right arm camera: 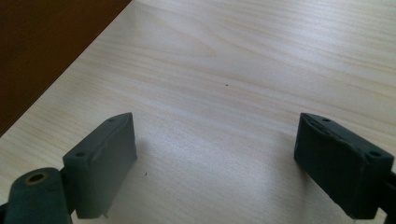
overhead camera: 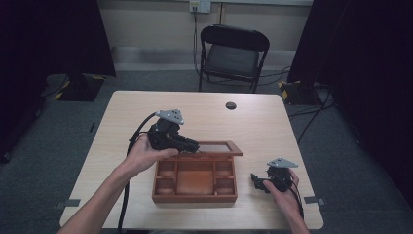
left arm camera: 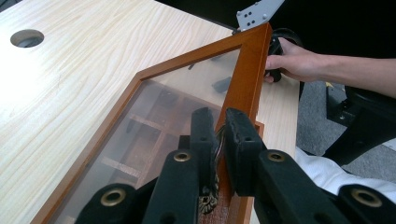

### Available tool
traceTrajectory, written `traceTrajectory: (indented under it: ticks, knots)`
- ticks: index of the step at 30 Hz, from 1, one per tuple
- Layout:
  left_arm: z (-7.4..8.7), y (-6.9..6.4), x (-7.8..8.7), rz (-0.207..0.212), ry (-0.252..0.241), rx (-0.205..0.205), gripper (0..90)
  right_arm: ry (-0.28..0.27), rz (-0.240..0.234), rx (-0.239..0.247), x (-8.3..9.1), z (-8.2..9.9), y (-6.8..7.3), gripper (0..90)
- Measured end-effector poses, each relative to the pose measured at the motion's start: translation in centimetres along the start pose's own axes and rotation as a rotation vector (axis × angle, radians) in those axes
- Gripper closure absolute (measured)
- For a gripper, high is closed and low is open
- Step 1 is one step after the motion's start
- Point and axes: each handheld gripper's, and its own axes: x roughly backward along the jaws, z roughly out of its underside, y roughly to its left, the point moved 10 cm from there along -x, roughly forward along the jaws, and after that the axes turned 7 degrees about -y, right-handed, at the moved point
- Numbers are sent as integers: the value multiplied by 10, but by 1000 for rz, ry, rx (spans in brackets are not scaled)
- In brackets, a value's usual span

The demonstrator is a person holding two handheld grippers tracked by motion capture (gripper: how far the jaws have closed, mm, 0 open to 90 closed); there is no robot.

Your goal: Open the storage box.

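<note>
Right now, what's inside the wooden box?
The wooden box shows bare compartments in the high view: a large middle one and small side ones. Its back compartments are partly covered by the left claw and raised lid.

your table point(overhead camera: 146, 107) is pale wood with rounded corners and a round cable hole point(overhead camera: 231, 105) near its far edge. a brown wooden box point(overhead camera: 195, 179) sits on it near your edge, compartments showing, its glass lid point(overhead camera: 216, 147) raised.
</note>
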Motion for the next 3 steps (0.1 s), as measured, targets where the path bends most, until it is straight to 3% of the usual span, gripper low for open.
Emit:
traceTrajectory:
  ticks: [3]
  knots:
    - [0,0,0,1,0,0,822,-1,0,-1,0,0,0,120]
